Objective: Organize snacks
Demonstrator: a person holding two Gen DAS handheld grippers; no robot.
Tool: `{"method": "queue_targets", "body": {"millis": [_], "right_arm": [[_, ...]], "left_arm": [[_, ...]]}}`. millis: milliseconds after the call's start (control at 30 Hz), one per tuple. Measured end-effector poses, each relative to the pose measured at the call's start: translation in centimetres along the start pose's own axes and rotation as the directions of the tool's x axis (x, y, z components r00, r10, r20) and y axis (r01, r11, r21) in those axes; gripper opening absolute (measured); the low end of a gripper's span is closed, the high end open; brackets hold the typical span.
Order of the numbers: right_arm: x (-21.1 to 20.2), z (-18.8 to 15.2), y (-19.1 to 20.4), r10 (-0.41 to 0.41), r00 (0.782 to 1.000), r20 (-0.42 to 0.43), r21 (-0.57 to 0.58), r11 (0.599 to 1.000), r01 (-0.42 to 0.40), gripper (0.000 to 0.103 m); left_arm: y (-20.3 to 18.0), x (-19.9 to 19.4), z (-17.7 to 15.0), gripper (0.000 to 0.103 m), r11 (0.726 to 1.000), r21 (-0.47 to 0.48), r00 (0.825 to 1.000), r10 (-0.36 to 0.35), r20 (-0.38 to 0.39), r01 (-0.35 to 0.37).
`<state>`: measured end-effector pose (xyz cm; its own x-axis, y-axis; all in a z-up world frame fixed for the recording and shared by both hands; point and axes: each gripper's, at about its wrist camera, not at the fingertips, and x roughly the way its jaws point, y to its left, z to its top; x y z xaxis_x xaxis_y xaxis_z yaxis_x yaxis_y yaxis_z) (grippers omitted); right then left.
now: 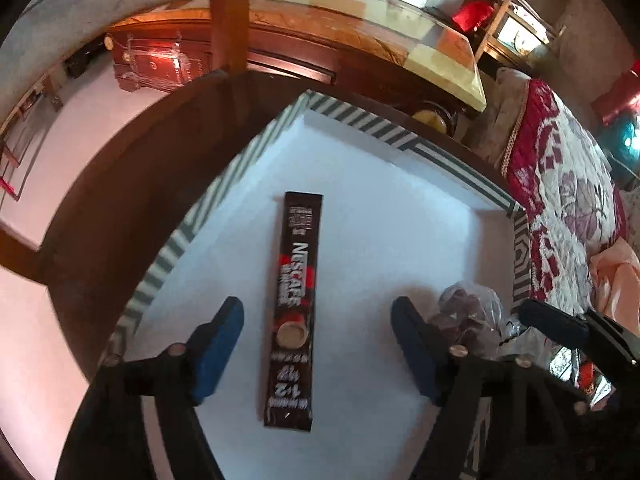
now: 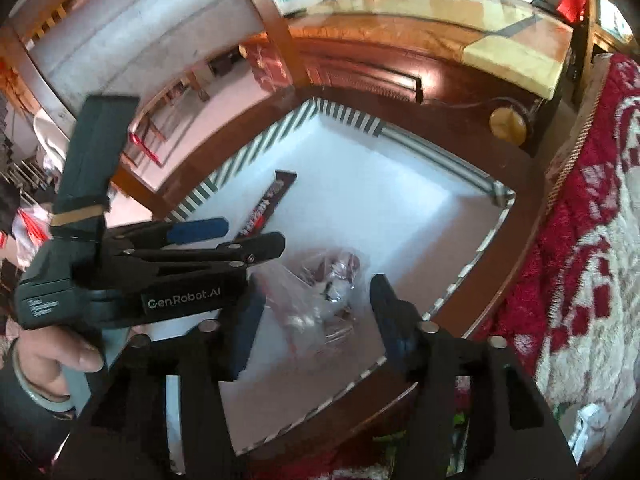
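Left wrist view looks down into a shallow white tray (image 1: 400, 200) with a striped grey-and-white rim, set on a dark wooden table (image 1: 100, 240). A long dark coffee stick sachet (image 1: 295, 308) lies flat on the tray floor, running away from the camera. The left gripper (image 1: 318, 348) hangs above it with its jaws spread wide, one blue-padded finger on each side of the sachet's near half; neither pad touches it. Just right of the right-hand finger sits a crumpled clear plastic bag of snacks (image 1: 468, 316), near the tray's right wall. The tip of the right gripper shows at the right edge, beside that bag.

In the right wrist view the right gripper (image 2: 316, 320) has its jaws partly apart, and the plastic bag (image 2: 324, 292) lies on the tray floor ahead of them and between their lines, with no pad pressing on it. The left gripper (image 2: 224, 236) reaches in from the left, gripped by a person's hand (image 2: 60, 356), and covers most of the sachet (image 2: 268, 204); only its far end shows. A red-and-white patterned quilt (image 2: 580, 260) lies beside the table on the right.
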<state>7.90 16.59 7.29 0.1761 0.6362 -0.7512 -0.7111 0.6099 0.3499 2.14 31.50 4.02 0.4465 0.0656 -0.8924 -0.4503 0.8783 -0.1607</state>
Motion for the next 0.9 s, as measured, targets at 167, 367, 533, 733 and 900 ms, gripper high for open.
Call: {"method": "queue_targets", "body": {"millis": [167, 367, 533, 733, 900], "right_arm": [[-4.3, -1.7, 0.0, -0.014, 0.998, 0.069, -0.037, 0.999, 0.016, 0.055], [-9.3, -6.8, -3.3, -0.006, 0.992, 0.127, 0.058, 0.998, -0.002, 0.058], [-12.0, -11.6, -6.3, -0.039, 0.995, 0.093, 0.146, 0.989, 0.025, 0.058], [-15.6, -16.3, -10.1, -0.098, 0.992, 0.081, 0.273, 0.959, 0.073, 0.058], [-17.7, -18.2, -11.2, -0.134, 0.987, 0.087, 0.311, 0.945, 0.101, 0.058]], "left_arm": [[0.0, -3.9, -1.3, 0.079, 0.999, 0.004, 0.996, 0.036, 0.084, -0.036], [-3.1, -8.5, -5.2, 0.087, 0.998, 0.055, 0.986, -0.037, 0.165, 0.028], [-7.0, -9.4, -8.1, 0.087, 0.986, 0.115, 0.985, -0.135, 0.108, 0.123], [-11.5, -10.6, -10.2, 0.088, 0.963, 0.222, 0.982, -0.173, 0.074, 0.153], [-13.1, -10.5, -11.2, 0.089, 0.954, 0.251, 0.981, -0.183, 0.061, 0.163]]}}
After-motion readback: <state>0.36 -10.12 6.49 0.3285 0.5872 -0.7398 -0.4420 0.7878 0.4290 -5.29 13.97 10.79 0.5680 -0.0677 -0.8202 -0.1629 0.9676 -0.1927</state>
